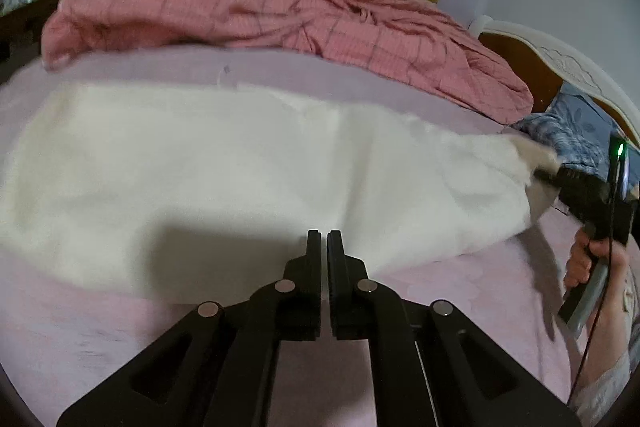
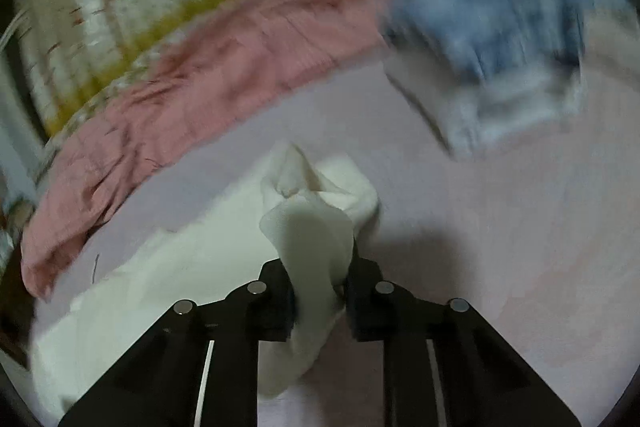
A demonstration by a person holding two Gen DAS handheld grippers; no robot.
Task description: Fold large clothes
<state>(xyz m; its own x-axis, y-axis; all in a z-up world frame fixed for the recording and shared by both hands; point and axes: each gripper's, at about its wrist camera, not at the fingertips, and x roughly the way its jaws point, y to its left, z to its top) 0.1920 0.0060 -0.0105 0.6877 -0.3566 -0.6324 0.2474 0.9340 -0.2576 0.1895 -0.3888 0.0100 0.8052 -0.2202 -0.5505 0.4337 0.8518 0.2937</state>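
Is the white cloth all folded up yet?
Not yet. The white cloth lies spread long across the bed, one end bunched in the right gripper.

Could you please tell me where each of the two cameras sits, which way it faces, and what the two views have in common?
Left wrist view: sits on the left gripper, jaws shut on nothing, looking across the white garment toward the pink quilt; the right gripper and the hand holding it show at right.
Right wrist view: sits on the right gripper, clamped on a bunched white garment end, facing the blue cloth pile; blurred.
Shared: garment, quilt, blue pile, lilac sheet.
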